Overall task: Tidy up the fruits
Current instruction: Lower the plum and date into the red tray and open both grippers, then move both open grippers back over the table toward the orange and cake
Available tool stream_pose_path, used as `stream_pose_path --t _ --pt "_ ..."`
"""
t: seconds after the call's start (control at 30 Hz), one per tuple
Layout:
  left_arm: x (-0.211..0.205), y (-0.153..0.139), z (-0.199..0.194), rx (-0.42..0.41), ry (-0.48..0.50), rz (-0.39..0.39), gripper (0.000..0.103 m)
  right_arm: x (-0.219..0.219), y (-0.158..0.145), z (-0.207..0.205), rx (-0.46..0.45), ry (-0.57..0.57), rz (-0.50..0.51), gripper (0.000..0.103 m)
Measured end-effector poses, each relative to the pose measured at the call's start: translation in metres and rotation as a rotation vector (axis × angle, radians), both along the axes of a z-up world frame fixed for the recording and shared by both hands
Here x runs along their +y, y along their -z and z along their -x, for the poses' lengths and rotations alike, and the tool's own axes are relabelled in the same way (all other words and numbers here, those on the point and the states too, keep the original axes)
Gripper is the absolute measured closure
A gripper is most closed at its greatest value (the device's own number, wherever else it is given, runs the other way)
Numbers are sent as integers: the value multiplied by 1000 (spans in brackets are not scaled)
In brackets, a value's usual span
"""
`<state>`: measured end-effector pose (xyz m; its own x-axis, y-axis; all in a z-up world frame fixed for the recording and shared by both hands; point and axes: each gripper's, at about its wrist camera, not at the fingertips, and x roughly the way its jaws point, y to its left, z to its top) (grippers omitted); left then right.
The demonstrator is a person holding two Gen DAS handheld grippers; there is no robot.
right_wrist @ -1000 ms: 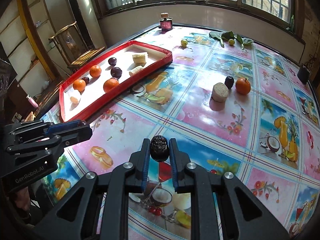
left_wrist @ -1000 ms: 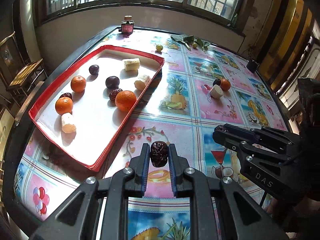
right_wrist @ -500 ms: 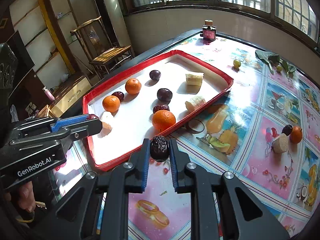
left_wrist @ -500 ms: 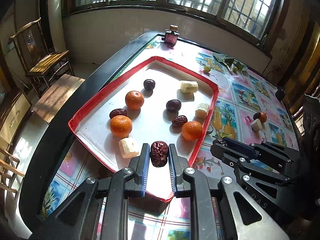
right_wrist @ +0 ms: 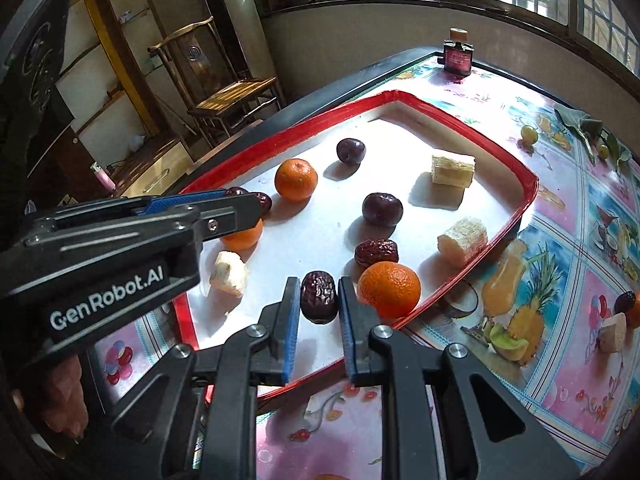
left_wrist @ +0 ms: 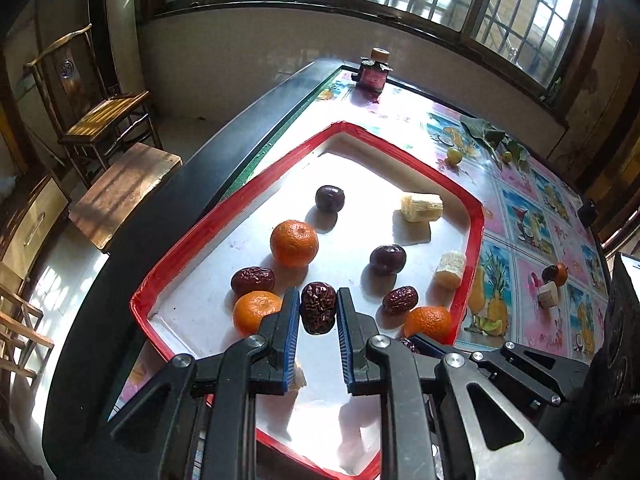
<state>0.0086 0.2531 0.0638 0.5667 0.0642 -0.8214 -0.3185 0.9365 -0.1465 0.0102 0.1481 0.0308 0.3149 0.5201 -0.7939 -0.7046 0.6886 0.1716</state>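
Both grippers have swung from the patterned tablecloth to over the red-rimmed white tray (left_wrist: 466, 200) since a second ago — I now see its near end under each set of fingers. My left gripper (left_wrist: 318, 314) is clamped on a wrinkled dark-red date (left_wrist: 318, 313); my right gripper (right_wrist: 319, 298) is clamped on a second wrinkled dark-red date (right_wrist: 319, 297), just beside a round orange tangerine (right_wrist: 389, 289) near the tray's right rim. Farther in lie two more loose dates, two more tangerines, pale banana chunks and two dark round plums (right_wrist: 382, 209). Beyond the tray, on the floral fruit-print tablecloth (right_wrist: 568, 248) — a small dark-red bottle (right_wrist: 457, 56) by the window.
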Motion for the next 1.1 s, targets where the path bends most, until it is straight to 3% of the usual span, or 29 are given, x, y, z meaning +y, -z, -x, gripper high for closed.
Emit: stream_pose_path --t 0.4,0.47,0.63,0.67,0.73,0.83,1.1 --pt "5 13 -23 43 -10 3 86 7 14 -13 55 23 -16 82" --pt "5 14 -25 46 -9 3 81 6 14 -13 46 28 -19 82" --pt "6 13 -25 44 -33 -10 50 8 12 -13 43 28 -24 78" --pt "6 11 -25 39 -39 -15 48 8 12 -13 43 27 -26 75" --pt "6 9 -24 29 -49 -15 33 7 10 -12 37 34 -27 68" --pt "7 3 -21 4 -74 -11 24 4 8 -11 32 45 -34 61" --pt "4 -8 -13 0 -121 -25 24 -9 -1 -9 38 80 -49 56"
